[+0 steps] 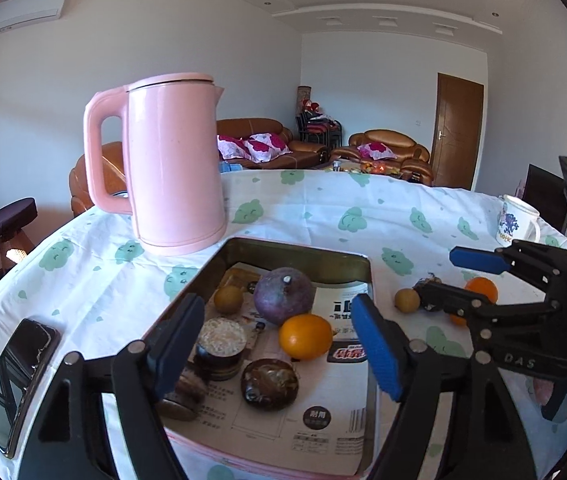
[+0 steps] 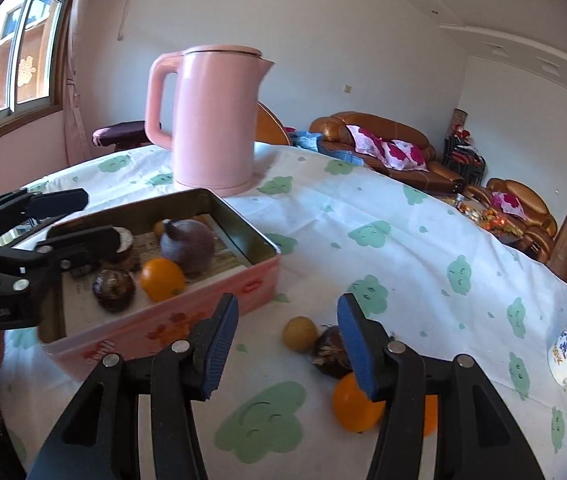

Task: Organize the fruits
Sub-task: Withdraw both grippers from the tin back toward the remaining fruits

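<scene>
Blue-padded, each hand-held gripper, left (image 1: pixel 279 344) and right (image 2: pixel 285 348), gapes wide, holding nothing.

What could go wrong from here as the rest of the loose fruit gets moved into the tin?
The open right gripper hangs over a tight cluster: small yellow fruit, dark fruit and orange. Closing could nudge a neighbour and send it rolling across the tablecloth. The tin is already crowded, so a dropped fruit may bounce out. The pink kettle stands close behind the tin.
</scene>
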Available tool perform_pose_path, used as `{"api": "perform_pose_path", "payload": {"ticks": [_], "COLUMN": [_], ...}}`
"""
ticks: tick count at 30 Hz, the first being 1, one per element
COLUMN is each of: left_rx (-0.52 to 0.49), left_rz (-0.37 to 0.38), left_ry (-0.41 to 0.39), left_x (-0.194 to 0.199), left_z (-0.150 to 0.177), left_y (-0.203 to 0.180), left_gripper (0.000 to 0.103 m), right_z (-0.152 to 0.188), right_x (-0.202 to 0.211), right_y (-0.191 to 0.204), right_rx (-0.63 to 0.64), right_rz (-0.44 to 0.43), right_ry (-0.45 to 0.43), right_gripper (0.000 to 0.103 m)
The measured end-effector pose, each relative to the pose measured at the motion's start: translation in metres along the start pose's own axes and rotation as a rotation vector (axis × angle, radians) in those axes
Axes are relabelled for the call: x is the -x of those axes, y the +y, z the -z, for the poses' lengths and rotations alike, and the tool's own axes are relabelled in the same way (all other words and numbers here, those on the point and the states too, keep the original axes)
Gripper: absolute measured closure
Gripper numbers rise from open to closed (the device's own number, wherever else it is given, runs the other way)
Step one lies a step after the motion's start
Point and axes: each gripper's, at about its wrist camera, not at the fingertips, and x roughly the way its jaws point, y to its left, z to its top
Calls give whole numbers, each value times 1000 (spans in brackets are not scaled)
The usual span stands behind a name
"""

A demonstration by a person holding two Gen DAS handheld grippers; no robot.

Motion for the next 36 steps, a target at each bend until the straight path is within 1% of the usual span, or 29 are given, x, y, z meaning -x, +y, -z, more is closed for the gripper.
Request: {"api": "perform_pose_path", "payload": {"ticks": [2,5,6,7,9,14,16,18,20,22,23,25,27,30,32,36], "left_rx": [-4,-5,-1,4,8,25,26,23,18,18,18,20,25,18,7,-23], "left_rz": [5,-1,-2,1,3,6,8,10,11,13,14,15,15,20,27,64], "left_ry": [-3,-6,-10,-11,-14,-16,-14,-14,-16,-15,-17,-22,-24,-24,-27,-29], "left_x": [-2,-4,-4,-4,-4,-4,-4,-3,-3,-2,-2,0,1,2,3,5], "left_z": [-3,-7,-8,-9,-10,-10,-10,-10,-10,-11,-11,-12,-13,-13,-14,-16], "left_y": [-4,-5,-4,-3,0,3,3,2,0,0,0,1,1,-3,-8,-26], "left_gripper": [24,15,15,15,14,12,12,12,12,11,11,11,10,9,9,9], "right_z": [-1,-1,-1,-1,-1,0,1,2,-2,-4,-3,-2,-1,-5,-8,-4], "right_x": [-10,-23,-27,-30,-36,-51,-58,-64,-67,-69,-70,-67,-63,-44,-22,22], "right_y": [-6,-4,-2,0,3,15,19,22,21,21,21,19,17,14,11,-6], "right_rx": [12,52,68,84,112,209,242,262,254,253,265,258,241,199,166,51], "right_rz": [16,24,26,26,20,12,24,31,27,35,61,57,54,48,46,53], "right_ry": [38,81,91,100,124,195,228,263,280,298,307,301,276,198,138,26], "right_gripper": [49,50,50,51,60,64,65,66,66,73,76,76,76,76,76,76]}}
